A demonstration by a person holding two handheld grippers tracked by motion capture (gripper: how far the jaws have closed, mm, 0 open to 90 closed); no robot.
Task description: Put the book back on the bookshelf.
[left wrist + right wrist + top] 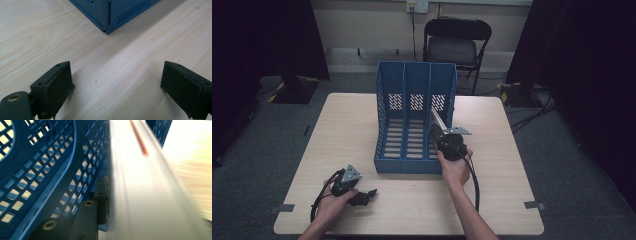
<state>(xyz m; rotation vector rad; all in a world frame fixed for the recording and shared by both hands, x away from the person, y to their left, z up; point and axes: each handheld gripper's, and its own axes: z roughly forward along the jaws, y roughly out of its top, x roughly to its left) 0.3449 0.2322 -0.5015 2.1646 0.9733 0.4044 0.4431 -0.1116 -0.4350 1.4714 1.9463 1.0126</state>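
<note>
A blue file rack point(414, 117) with three slots stands in the middle of a light wooden table point(362, 115). The right gripper point(443, 139) is up at the right-hand slot of the rack, at its front end. It is clamped on a thin white book or folder point(437, 120), which stands on its edge and leans back into that slot. In the right gripper view the white folder point(150, 190) is very close and blurry, with a thin red stripe near the top. One black jaw presses flat on its left side, and the blue holey wall of the rack point(50, 177) is just beside that jaw. The other jaw is hidden behind the folder. The left gripper point(364, 196) rests low on the table near the front left, well apart from the rack and the folder. In the left gripper view its two black jaws stand wide apart with bare table point(115, 70) between them, and they grip nothing. A front corner of the blue rack point(110, 15) shows farther off. Behind the table stands a black folding chair point(454, 42).
</note>
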